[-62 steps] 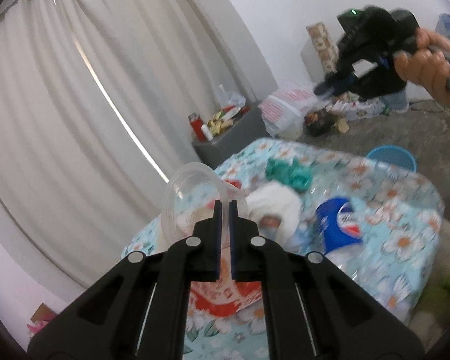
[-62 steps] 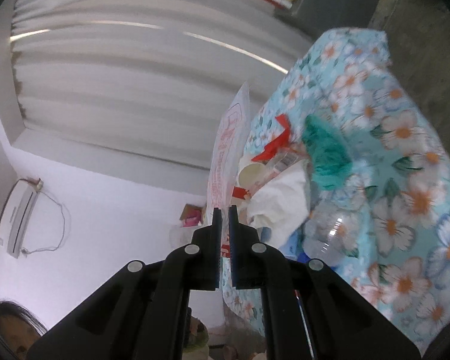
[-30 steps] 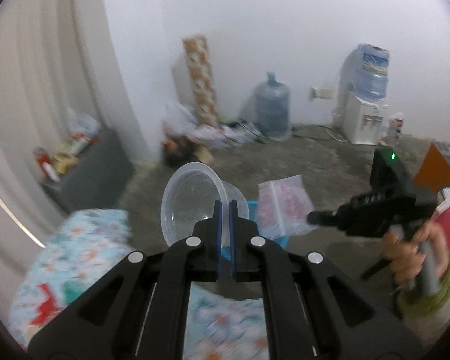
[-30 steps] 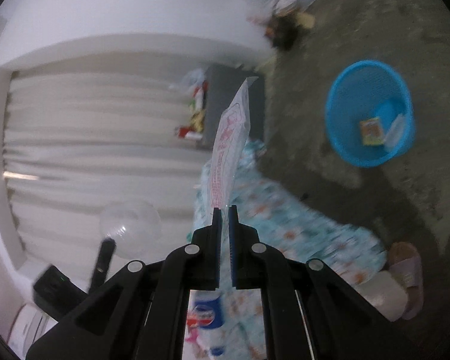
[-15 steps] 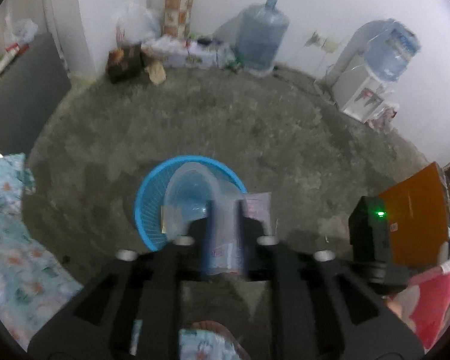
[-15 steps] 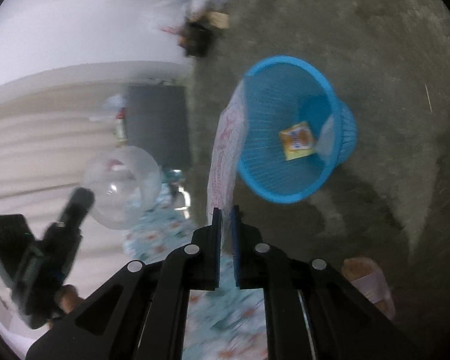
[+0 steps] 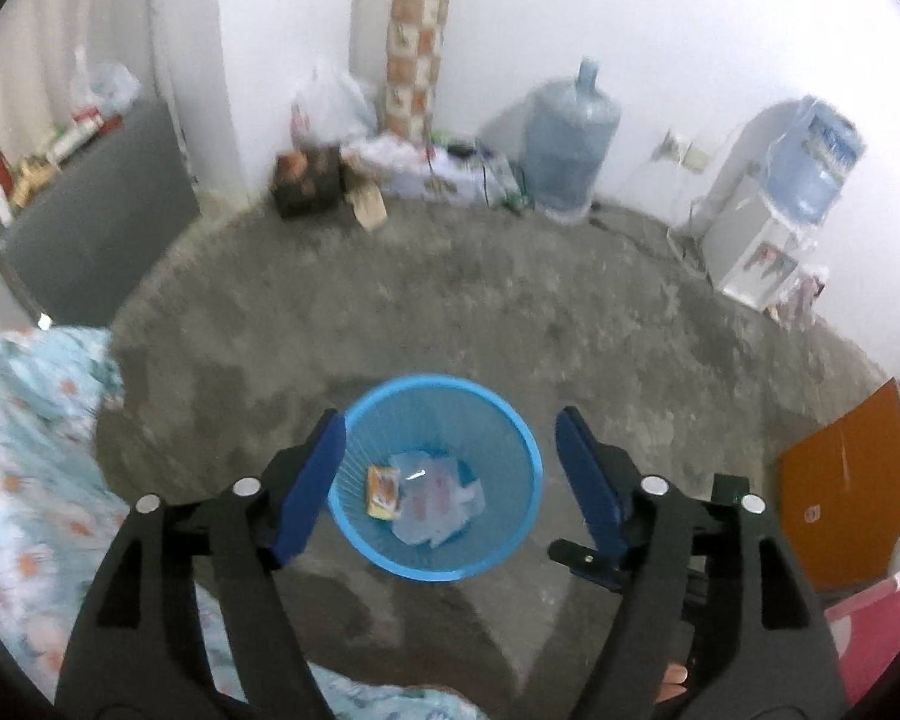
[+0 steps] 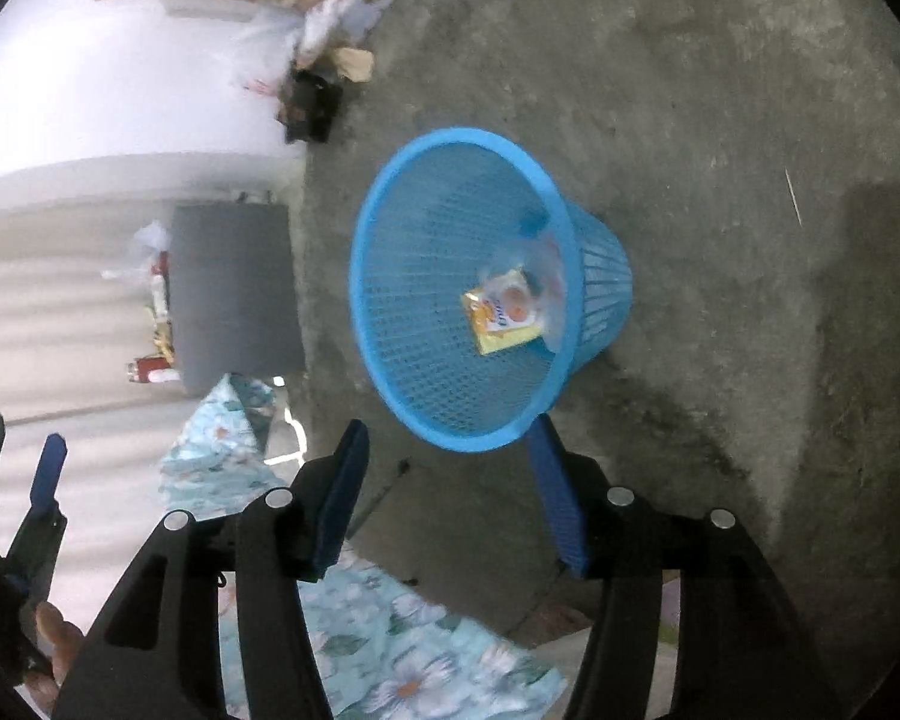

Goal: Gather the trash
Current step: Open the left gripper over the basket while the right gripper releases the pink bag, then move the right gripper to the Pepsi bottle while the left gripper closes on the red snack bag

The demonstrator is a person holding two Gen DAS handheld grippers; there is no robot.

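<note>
Concrete floor (image 7: pixel 510 312): both claws, left claw (image 7: pixel 450 480) and right claw (image 8: pixel 450 498), gape wide and empty above the blue basket (image 7: pixel 354 420), at 12 o'clock; drop step apparently complete, next fetch more desk trash.

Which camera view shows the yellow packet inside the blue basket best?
The right wrist view: there the yellow packet looks large and its printed face shows clearly against the mesh of the blue basket. In the left wrist view the packet is small and blurred, beside clear plastic trash.
</note>
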